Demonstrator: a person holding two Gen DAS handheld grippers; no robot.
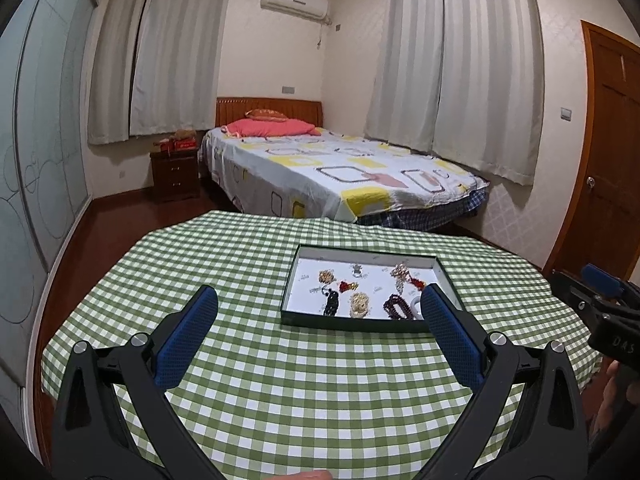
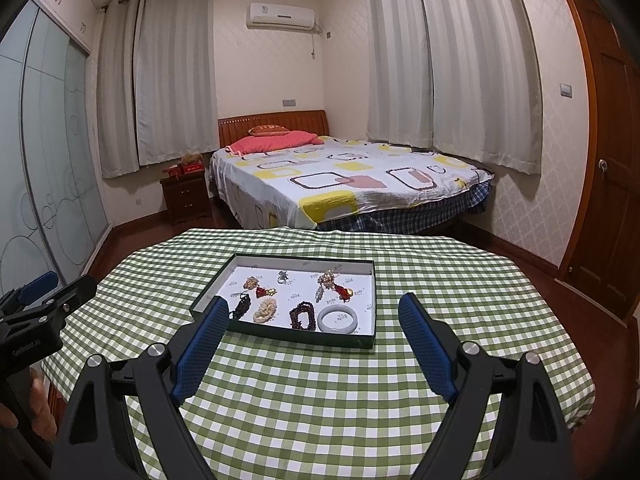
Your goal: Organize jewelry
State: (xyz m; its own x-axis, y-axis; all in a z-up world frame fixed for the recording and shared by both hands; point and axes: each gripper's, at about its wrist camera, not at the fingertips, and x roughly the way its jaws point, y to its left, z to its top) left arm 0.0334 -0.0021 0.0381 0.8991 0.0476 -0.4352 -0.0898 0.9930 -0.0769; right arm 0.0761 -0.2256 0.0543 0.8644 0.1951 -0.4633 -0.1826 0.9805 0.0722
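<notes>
Left tongs' finger (image 1: 448, 332) hides the bangle (image 1: 416, 307) partly (tray print unreadable).

Green-checked tabletop (image 2: 320, 400) in the foreground. Beyond it, bed (image 2: 352, 180) with patterned sheet and pink pillow (image 2: 276, 140). Left of bed, dark nightstand (image 2: 186, 198). Above bed, air conditioner (image 2: 280, 16). Right of bed, wooden door (image 2: 608, 160).
</notes>
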